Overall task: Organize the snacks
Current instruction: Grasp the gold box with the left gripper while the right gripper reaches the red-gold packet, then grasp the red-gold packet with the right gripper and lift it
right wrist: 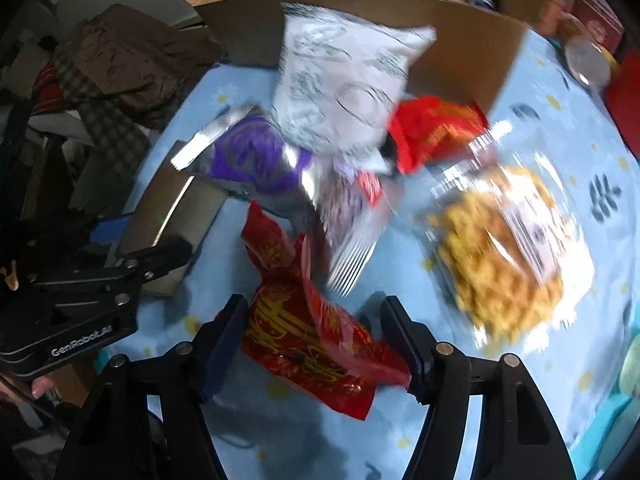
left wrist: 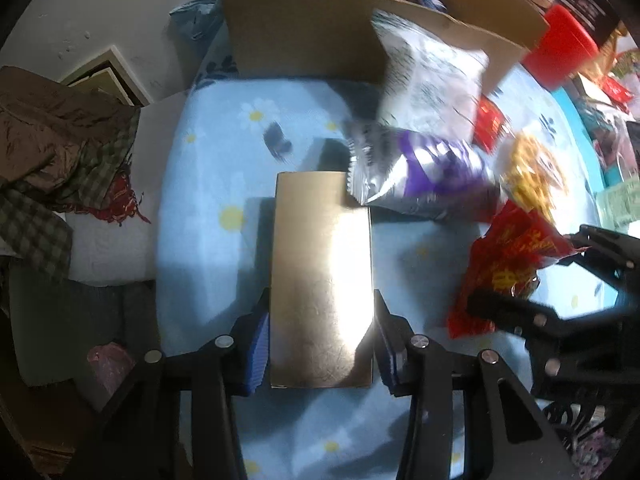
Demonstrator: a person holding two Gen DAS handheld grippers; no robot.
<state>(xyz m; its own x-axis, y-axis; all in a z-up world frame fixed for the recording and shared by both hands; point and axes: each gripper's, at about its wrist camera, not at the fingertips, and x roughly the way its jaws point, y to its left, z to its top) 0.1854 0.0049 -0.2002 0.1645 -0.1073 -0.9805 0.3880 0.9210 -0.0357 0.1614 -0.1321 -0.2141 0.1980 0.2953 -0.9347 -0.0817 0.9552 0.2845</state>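
Now the left tool [left wrist: 320,344] straddles the stiff gold box [left wrist: 320,280] at its long sides, apparently touching; the right tool [right wrist: 316,344], half open, brackets the soft, crinkly red packet [right wrist: 312,340].

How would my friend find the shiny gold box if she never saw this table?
Find the big open cardboard box at the back of the blue daisy tablecloth. In front of it lies a pile of crinkly snack bags; the gold box lies flat beside the purple and silver bag, one corner tucked under it. It is the only hard, smooth, mirror-like rectangle there.
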